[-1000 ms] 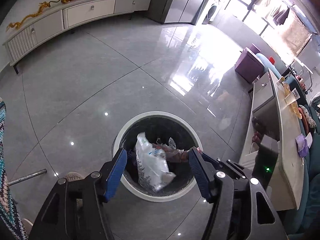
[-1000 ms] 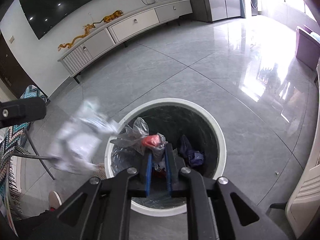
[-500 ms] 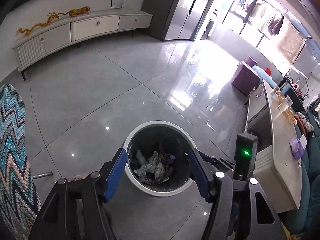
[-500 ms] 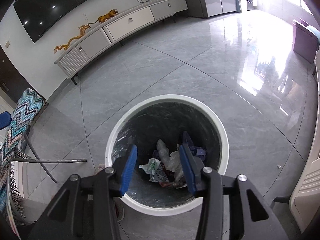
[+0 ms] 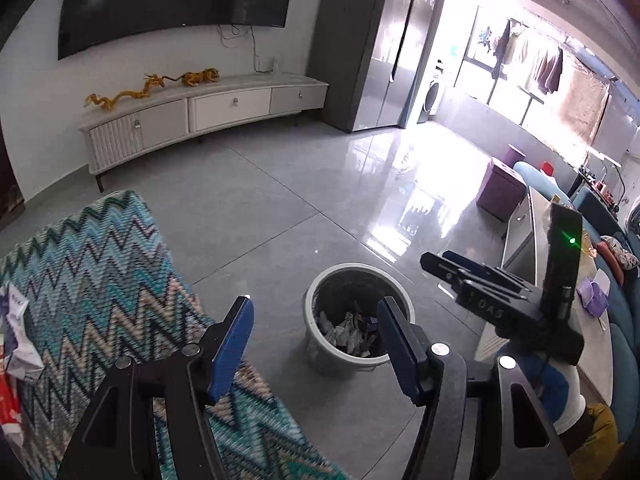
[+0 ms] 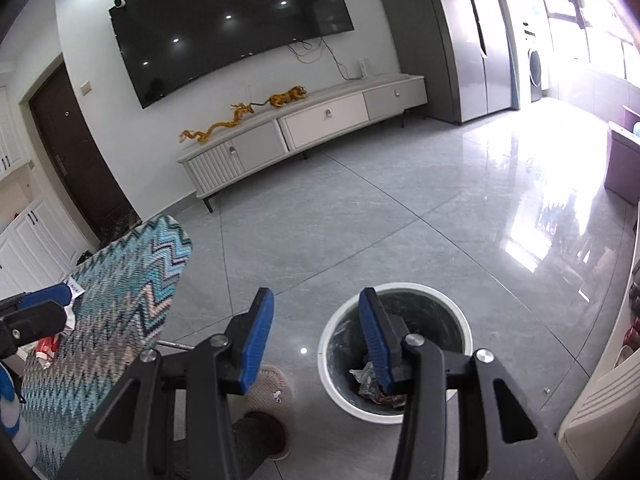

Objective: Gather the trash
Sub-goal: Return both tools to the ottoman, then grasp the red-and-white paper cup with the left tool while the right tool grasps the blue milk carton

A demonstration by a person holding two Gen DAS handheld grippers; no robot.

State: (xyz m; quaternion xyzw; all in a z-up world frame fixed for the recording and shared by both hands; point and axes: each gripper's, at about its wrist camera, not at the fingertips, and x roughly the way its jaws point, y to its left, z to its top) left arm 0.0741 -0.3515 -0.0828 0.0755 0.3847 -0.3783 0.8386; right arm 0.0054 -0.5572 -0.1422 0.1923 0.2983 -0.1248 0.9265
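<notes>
Both grippers have risen away from the trash bin (image 5: pixel 356 316) since the earlier frames, when a white bag and a red-tipped scrap hung between their fingers; that litter now lies inside the bin.

Left gripper (image 5: pixel 316 340): jaws stand wide apart, nothing between the blue pads. It hovers above the near edge of the zigzag-patterned cloth surface (image 5: pixel 100 280), with the bin showing in the gap between its fingers.

Right gripper (image 6: pixel 316 344): jaws moderately apart and empty. Its right finger overlaps the bin's left rim in view; a slippered foot (image 6: pixel 268 412) shows below, on the floor beside the bin. In the left wrist view this gripper appears at the right, held by a gloved hand (image 5: pixel 560 392), a green light lit on its upright module.

Trash bin: white-rimmed, dark-lined, upright on the grey tiled floor (image 6: pixel 360 220), just right of the cloth surface. Crumpled wrappers (image 5: pixel 348 332) sit at its bottom.

Remaining litter: white and red scraps (image 5: pixel 16 344) lie at the left edge of the cloth surface.

Far: a low white TV cabinet (image 6: pixel 304 132) against the wall bears golden dragon and tiger figures (image 6: pixel 240 118), below a wall-mounted dark screen (image 6: pixel 228 20). A purple stool (image 5: pixel 500 188) stands at the far right.
</notes>
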